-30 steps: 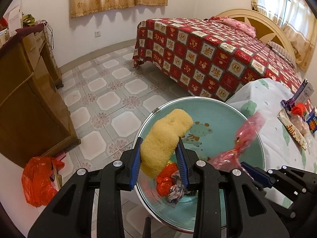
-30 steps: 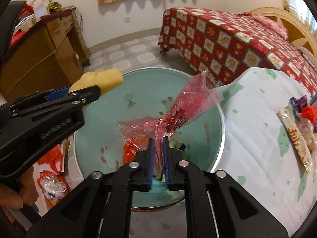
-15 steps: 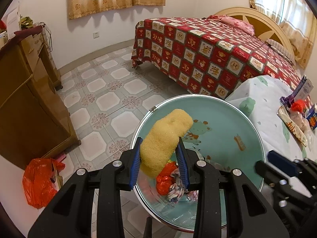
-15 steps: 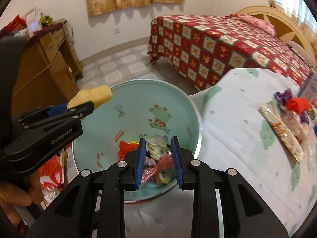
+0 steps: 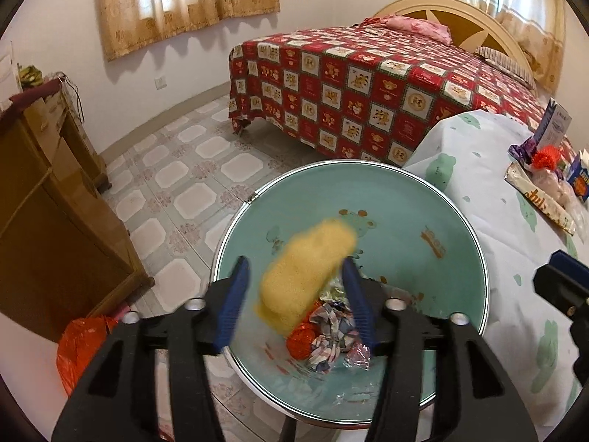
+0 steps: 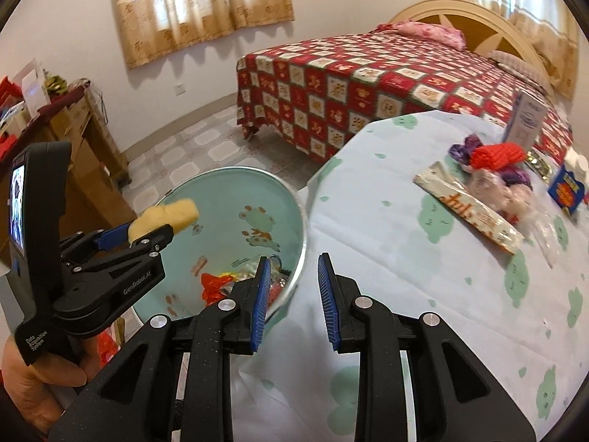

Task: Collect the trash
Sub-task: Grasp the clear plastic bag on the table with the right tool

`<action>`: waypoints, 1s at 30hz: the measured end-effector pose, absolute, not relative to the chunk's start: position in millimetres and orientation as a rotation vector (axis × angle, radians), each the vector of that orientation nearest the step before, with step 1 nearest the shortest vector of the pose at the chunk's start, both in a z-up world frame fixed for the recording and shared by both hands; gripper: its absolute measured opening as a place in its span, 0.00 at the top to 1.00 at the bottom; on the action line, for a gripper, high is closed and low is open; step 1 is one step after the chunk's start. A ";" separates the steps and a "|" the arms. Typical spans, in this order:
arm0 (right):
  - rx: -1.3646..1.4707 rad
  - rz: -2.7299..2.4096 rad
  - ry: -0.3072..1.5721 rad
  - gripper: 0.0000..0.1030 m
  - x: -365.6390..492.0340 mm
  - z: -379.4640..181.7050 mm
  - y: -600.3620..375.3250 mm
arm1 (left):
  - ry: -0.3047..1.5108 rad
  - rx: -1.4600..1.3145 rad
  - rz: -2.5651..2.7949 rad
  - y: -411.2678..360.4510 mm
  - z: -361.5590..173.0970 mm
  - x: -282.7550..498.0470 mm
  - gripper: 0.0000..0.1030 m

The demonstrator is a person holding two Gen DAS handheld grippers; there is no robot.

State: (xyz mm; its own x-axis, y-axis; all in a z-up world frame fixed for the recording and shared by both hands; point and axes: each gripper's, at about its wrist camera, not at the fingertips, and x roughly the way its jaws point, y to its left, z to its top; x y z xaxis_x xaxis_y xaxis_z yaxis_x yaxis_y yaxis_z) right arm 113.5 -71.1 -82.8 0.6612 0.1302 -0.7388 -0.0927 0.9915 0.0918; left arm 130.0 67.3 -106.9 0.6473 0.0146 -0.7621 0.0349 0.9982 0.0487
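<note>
Sponge (image 5: 305,272), yellow and blurred, sits between the blue pads of the left hand-held gripper (image 5: 296,294), whose jaws are opening; the pads stand clear of it on both sides. It hangs over the teal bin (image 5: 460,221), which already holds crumpled wrappers (image 5: 331,331) and red scraps at the bottom. The right hand-held gripper (image 6: 292,298) has its jaws apart with nothing between them, poised above the bin's rim and the edge of the table (image 6: 386,258). More trash lies on the table's far side: a long snack wrapper (image 6: 467,210), red netting (image 6: 497,154) and a small blue box (image 6: 565,189).
</note>
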 end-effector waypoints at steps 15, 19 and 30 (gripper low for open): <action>0.116 0.043 0.831 0.67 93.8 -83.5 -105.5 | 0.851 0.070 -0.011 64.2 -102.5 123.0 0.24; 0.146 -0.010 0.832 0.67 88.0 -86.5 -129.1 | 0.852 0.053 -0.035 63.1 -100.1 121.3 0.24; 0.215 -0.184 0.821 0.64 63.2 -92.7 -220.5 | 0.836 0.038 -0.130 26.8 -96.4 104.9 0.24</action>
